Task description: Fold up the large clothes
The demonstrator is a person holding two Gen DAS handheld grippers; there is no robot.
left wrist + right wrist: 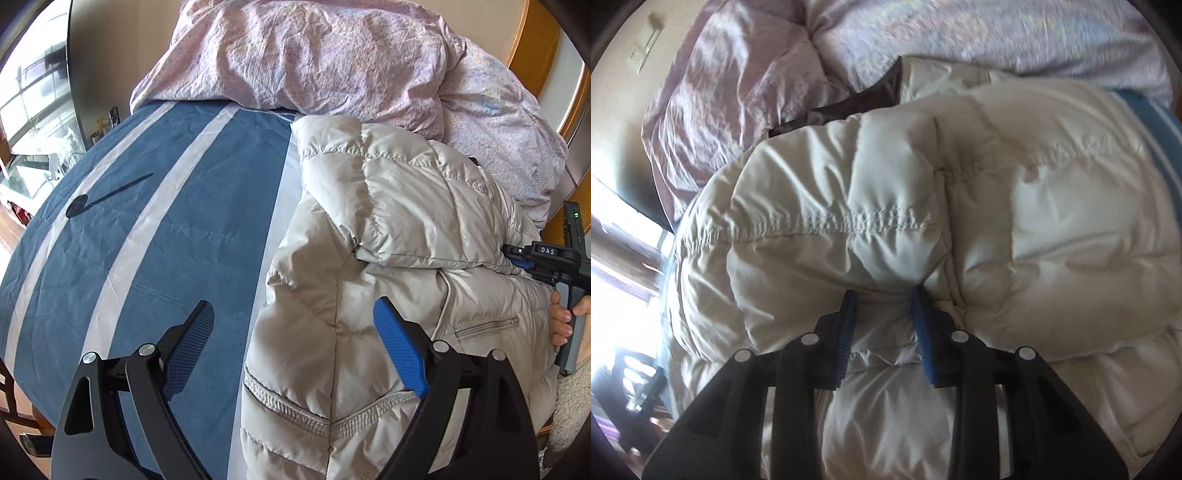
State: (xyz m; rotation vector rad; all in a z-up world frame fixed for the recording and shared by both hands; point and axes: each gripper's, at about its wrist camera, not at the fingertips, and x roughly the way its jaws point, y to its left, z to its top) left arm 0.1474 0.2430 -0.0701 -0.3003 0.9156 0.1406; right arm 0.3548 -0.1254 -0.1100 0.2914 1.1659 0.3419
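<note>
Right wrist view: our right tongs (882, 299) pinch a puffy fold of the jacket (997, 229), lying along the bed's (155, 229) right edge. Left tongs (295, 343) spread, empty. We should lay the fold flat, then press air out.

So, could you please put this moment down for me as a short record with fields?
garment: pale grey puffer jacket, partly folded, lying on the bed
surface: blue sheet with white stripes
bedding: crumpled pink duvet beyond the jacket
left gripper: open, one finger over the sheet, one over the jacket's edge, gripping nothing
right gripper: fingers pressed into a puffy fold of the jacket, padding bunched between them
hand: holds the right gripper's handle at the jacket's far side
</note>
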